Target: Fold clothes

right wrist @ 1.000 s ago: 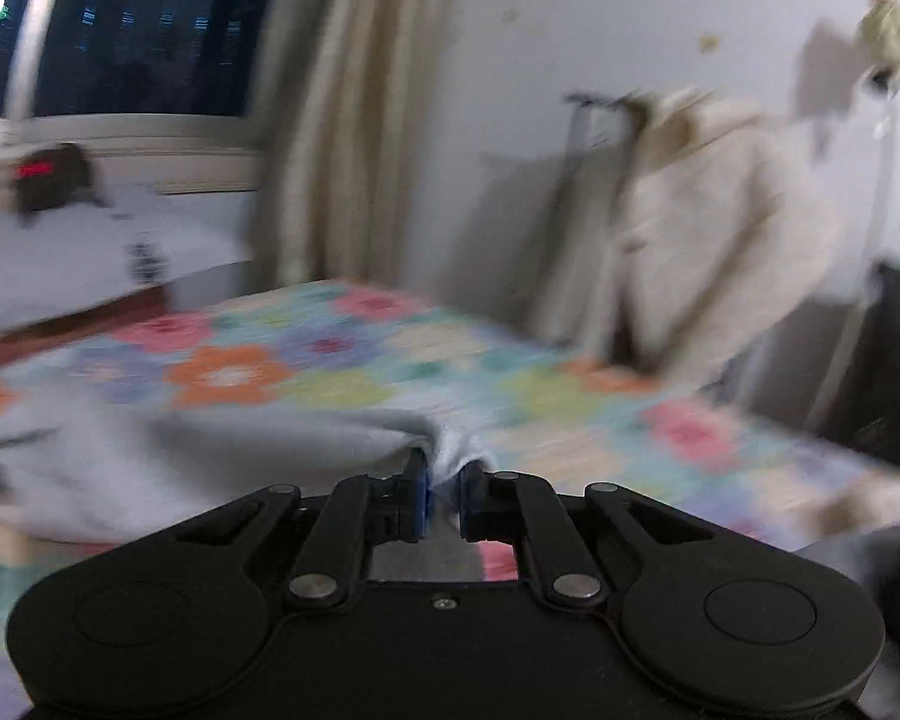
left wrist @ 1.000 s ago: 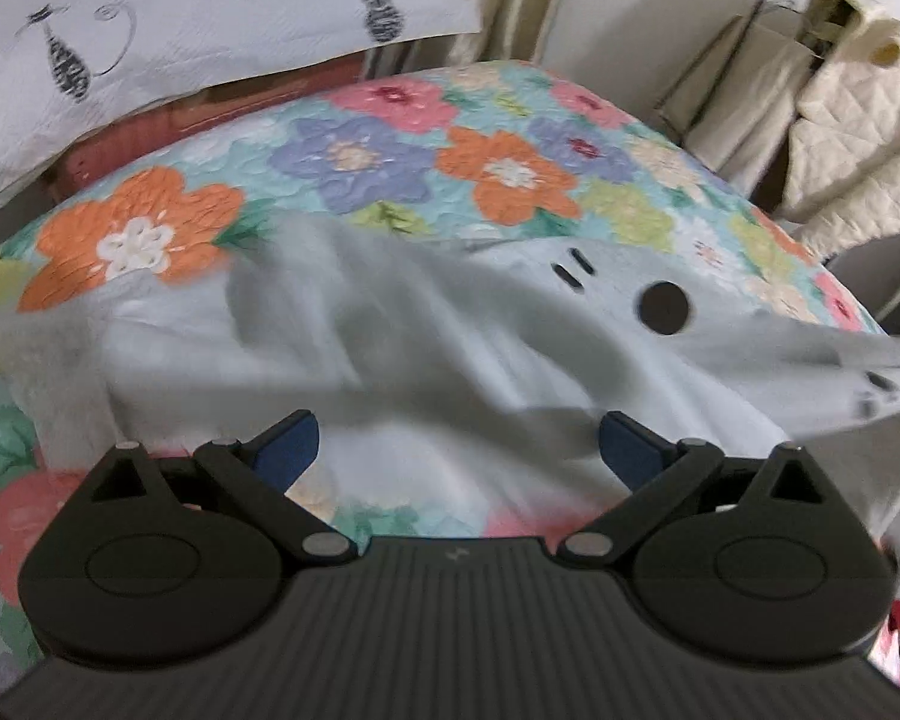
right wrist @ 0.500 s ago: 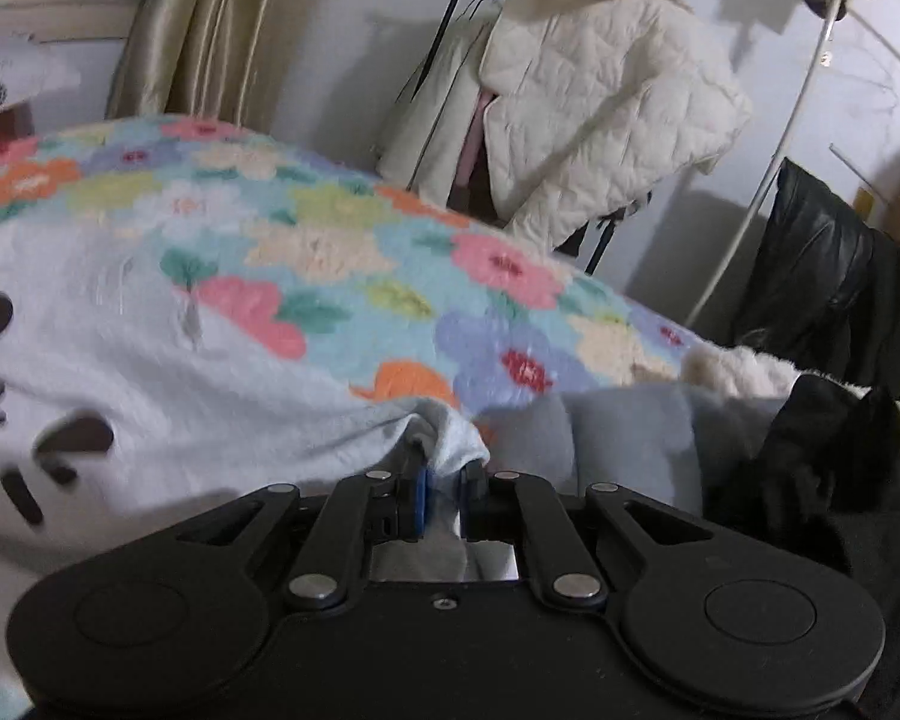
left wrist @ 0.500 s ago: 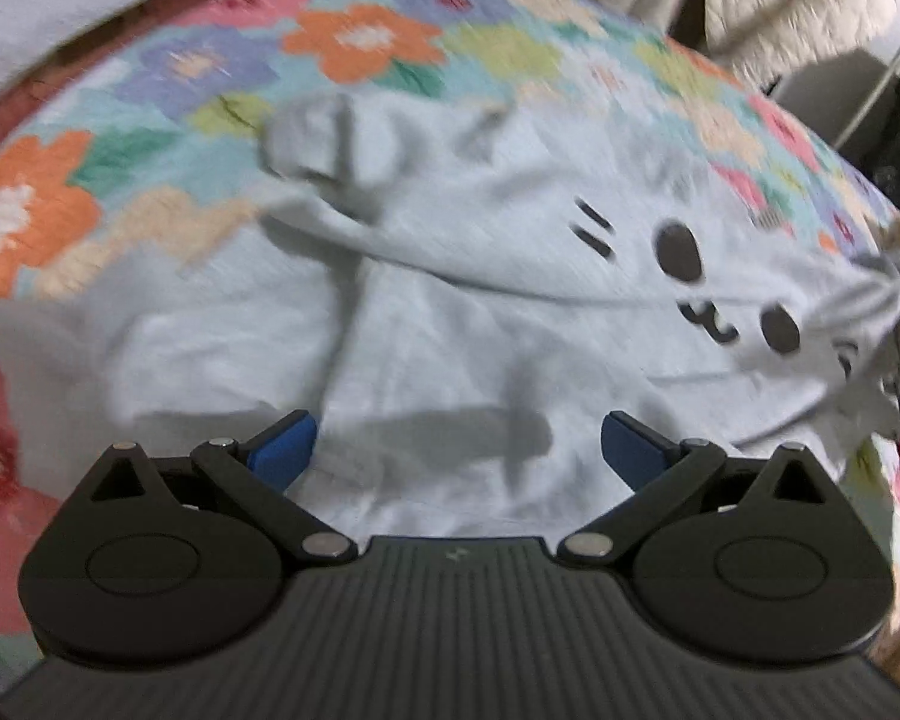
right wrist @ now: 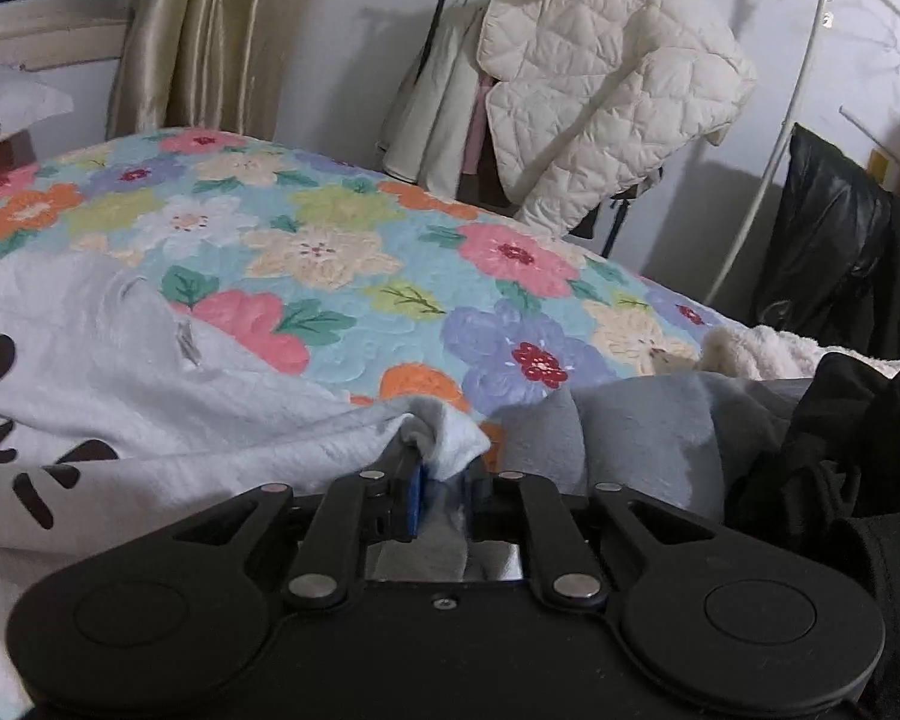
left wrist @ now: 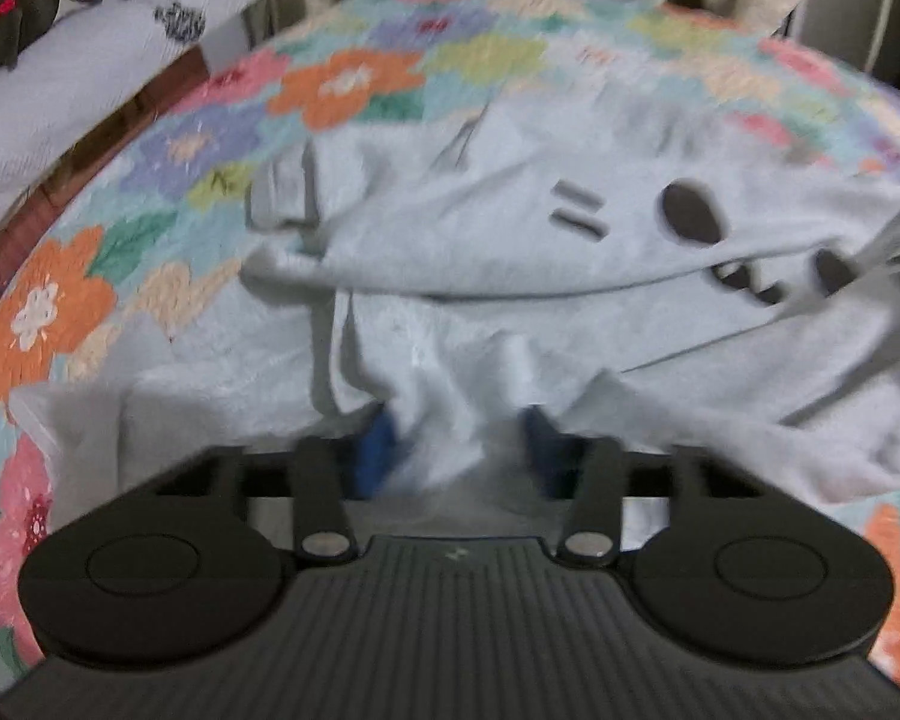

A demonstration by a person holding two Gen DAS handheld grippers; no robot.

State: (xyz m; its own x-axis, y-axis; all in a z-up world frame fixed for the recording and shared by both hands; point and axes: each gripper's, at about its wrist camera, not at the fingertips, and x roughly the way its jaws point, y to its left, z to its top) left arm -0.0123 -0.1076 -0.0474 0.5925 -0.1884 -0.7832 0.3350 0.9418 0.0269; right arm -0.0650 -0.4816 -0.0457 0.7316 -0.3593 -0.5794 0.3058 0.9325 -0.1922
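A light grey sweatshirt (left wrist: 486,276) with a black cat face lies crumpled on the flowered quilt (left wrist: 354,78). My left gripper (left wrist: 459,450) is at its near edge, with a bunch of grey cloth between the blue pads; the jaws are partly closed and blurred. My right gripper (right wrist: 444,498) is shut on a fold of the same sweatshirt (right wrist: 150,396) at its right edge, held just above the quilt (right wrist: 342,252).
A white pillow (left wrist: 90,78) and a dark plush toy (left wrist: 12,30) lie at the bed's far left. A cream quilted jacket (right wrist: 600,78) hangs on a rack behind the bed. A blue-grey garment (right wrist: 624,438) and black clothes (right wrist: 840,450) lie at right.
My left gripper has moved onto the sweatshirt's near edge and its jaws have narrowed around the cloth. My right gripper has kept its hold and swung right, pulling the sweatshirt across the quilt.
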